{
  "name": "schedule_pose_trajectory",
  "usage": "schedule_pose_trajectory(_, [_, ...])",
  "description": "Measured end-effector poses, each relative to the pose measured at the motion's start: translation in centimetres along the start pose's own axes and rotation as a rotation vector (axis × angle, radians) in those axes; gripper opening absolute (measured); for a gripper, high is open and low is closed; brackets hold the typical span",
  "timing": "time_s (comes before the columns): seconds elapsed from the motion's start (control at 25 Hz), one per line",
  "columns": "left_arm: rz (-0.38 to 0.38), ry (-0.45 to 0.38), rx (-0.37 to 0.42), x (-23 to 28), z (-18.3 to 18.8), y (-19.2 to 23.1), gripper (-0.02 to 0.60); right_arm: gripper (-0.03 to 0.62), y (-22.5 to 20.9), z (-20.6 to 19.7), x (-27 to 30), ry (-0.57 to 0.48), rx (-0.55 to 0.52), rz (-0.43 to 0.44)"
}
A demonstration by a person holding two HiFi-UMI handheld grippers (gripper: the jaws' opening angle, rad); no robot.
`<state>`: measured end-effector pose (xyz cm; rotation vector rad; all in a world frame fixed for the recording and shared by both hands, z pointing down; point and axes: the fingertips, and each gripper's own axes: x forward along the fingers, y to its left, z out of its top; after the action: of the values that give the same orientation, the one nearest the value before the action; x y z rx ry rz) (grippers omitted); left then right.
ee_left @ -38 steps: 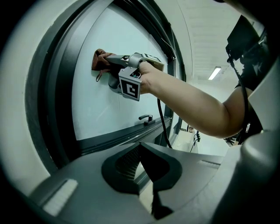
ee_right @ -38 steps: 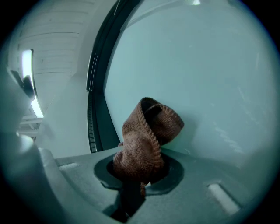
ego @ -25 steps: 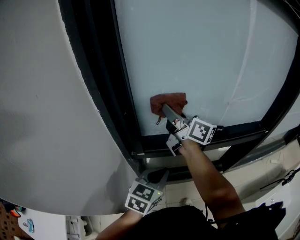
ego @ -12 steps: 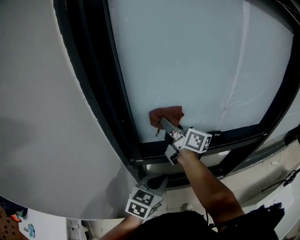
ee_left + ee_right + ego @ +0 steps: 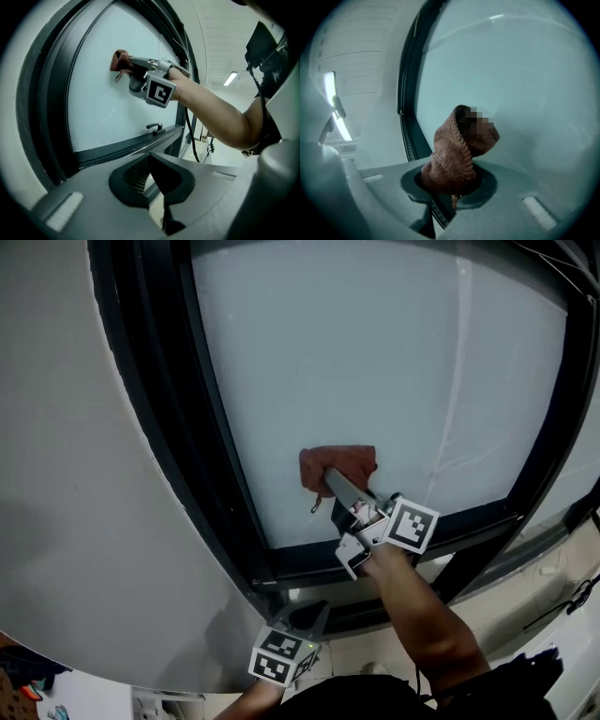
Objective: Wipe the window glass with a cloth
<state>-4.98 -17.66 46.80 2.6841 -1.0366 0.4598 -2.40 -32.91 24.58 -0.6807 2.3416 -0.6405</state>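
The wiping step is in hand. The right hand-held gripper (image 5: 330, 476) has its jaws closed on a bunched brown cloth (image 5: 339, 463). The free end of the cloth is pressed against the glass (image 5: 375, 352), low on the pane. It sits just above the bottom bar of the dark frame (image 5: 394, 538), nearer the left upright than the right. The left hand-held gripper (image 5: 312, 613) hangs below the frame, well apart from the cloth. Its jaws are together with nothing between them, and it plays no part.

Most of the pane lies above and to the right of the cloth, though no streaks show which parts are wiped. The next move, as I judge it, calls for a steady sweep across the glass with even pressure. The grip must be firm enough that the cloth does not slip out, with the jaw tips off the pane. A small handle (image 5: 154, 126) on the bottom bar is something to steer clear of.
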Motion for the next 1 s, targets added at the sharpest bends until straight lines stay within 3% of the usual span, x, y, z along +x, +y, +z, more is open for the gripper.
schedule_pose_trajectory(0.2, [-0.010, -0.008, -0.006, 1.0, 0.8, -0.6, 0.017, 0.066, 5.2, 9.8, 1.3, -0.084, -0.204, 0.072])
schedule_pose_trajectory(0.32, [-0.005, -0.017, -0.003, 1.5, 1.3, -0.8, 0.017, 0.066, 7.1, 13.6, 2.5, -0.104, -0.253, 0.093])
schedule_pose_trajectory(0.56, [0.012, -0.033, -0.004, 2.0, 2.3, -1.0, 0.017, 0.066, 7.8, 16.3, 4.5, -0.070, -0.238, 0.092])
schedule_pose_trajectory(0.8, [0.031, -0.045, -0.006, 2.6, 2.4, -1.2, 0.017, 0.066, 6.1, 16.2, 4.9, -0.040, -0.064, 0.059])
schedule_pose_trajectory(1.0, [0.058, -0.042, 0.006, 3.0, 2.1, -0.8, 0.017, 0.065, 5.6, 15.5, 4.7, -0.011, -0.042, 0.058])
